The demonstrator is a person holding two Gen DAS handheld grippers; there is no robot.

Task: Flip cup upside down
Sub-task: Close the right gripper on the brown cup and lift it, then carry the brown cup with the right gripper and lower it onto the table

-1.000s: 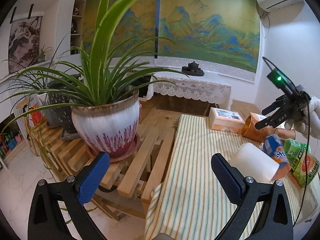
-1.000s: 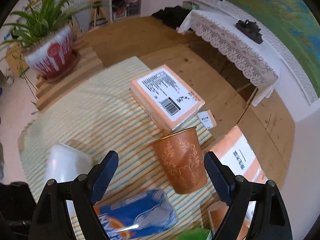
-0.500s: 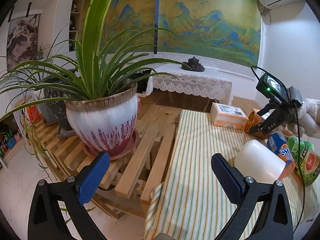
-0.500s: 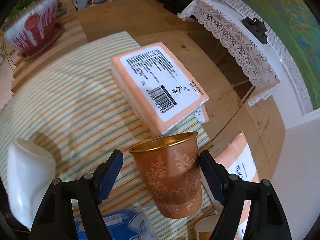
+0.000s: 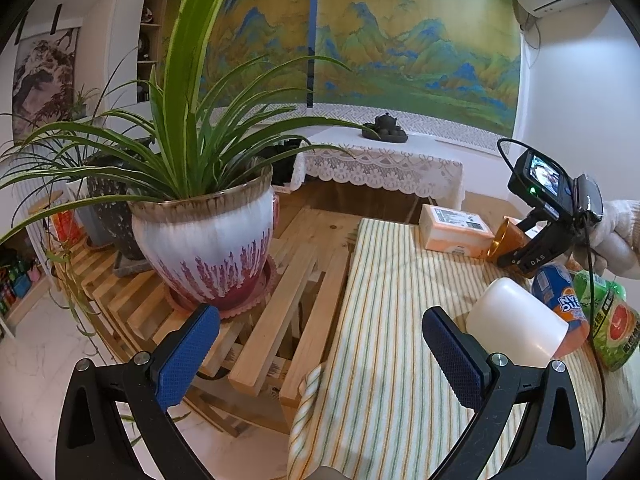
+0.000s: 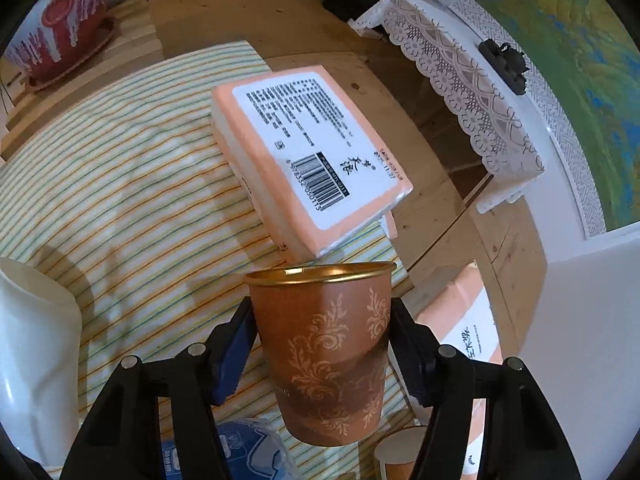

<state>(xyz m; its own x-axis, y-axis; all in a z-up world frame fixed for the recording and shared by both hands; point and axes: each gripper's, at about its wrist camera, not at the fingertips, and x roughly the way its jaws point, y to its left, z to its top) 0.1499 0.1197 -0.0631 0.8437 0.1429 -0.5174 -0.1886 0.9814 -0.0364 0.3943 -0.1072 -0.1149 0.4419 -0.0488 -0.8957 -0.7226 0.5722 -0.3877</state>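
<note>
Right wrist view is showing the right gripper [image 6: 322, 344] with its jaws clamping the brown cup [image 6: 326, 352] from both sides at mid-body; the blue pads are pressing against its patterned wall. The cup is sitting mouth-up between them, gold rim [image 6: 320, 274] tipping slightly away from the camera. Just below it a blue drink packet [image 6: 236, 452] is lying on the striped cloth [image 6: 120, 200], and a second paper cup [image 6: 400, 456] is peeking in at the lower right. A white container [image 6: 32, 360] is lying close on the left. Beyond the rim, an orange tissue pack [image 6: 308, 152] is resting on the cloth, label up, near the cup; another orange pack [image 6: 460, 320] is lying to the right. Farther off, the wooden bench [image 6: 440, 160] is giving way to a lace-draped table [image 6: 460, 72].

Left wrist view is showing the left gripper [image 5: 320, 356] hovering with its jaws wide apart and gripping nothing, over the cloth's near edge. The white container [image 5: 516, 328] is lying just past its right finger, with the drink packet [image 5: 560, 304] and a green bottle [image 5: 608, 320] beside it. Farther right, the gloved right hand [image 5: 616, 232] is holding its gripper around the cup [image 5: 508, 240]. A potted plant [image 5: 204, 236] is standing on wooden slats to the left, well apart from the cup.
</note>
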